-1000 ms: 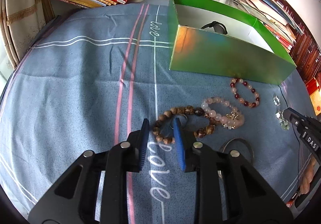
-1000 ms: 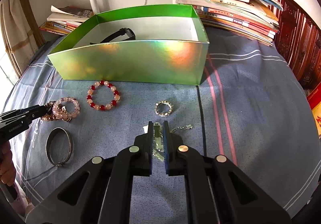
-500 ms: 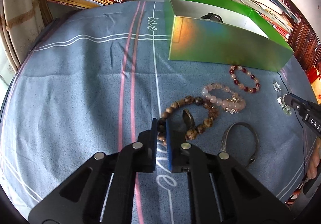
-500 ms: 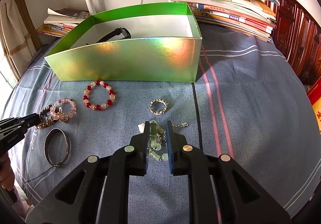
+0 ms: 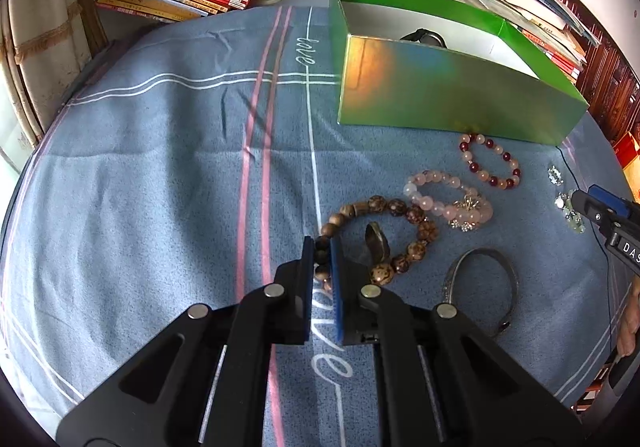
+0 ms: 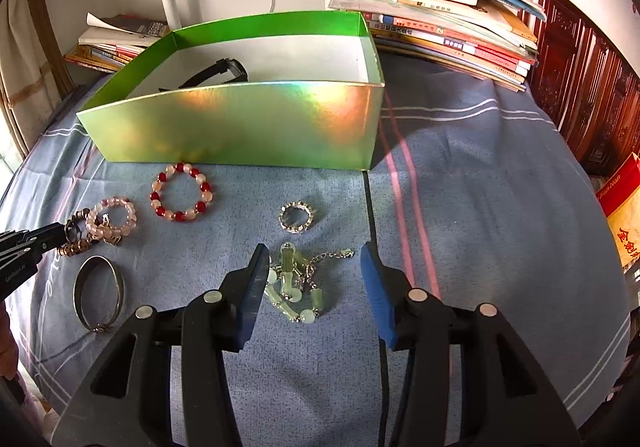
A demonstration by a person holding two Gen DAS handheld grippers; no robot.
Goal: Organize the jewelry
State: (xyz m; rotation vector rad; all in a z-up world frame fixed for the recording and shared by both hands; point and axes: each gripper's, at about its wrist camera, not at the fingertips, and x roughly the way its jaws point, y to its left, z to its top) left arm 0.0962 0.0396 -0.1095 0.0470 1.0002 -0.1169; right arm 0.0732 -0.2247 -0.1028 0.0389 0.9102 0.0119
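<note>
Where books [image 6: 436, 23] stack behind, blue striped cloth [image 5: 160, 167] covers surface.

I am looking along the left black plastic two-finger gripper [image 5: 321, 247]: two angular matte arms with triangular cut-outs, each arm carrying round silver screw heads and a thin silver rail strip, the fingers [image 5: 307, 267] faced with flat blue pads. I am seeing the same build on the right black plastic two-finger gripper [image 6: 316, 267]: broad black arms, silver screws in pairs, blue pads on the inner faces of its fingers [image 6: 376, 295]. I am reading white lettering on each gripper's side from the opposite camera, only partly legible. I am noting part of a bare hand [image 5: 630, 315] at the frame edge.
</note>
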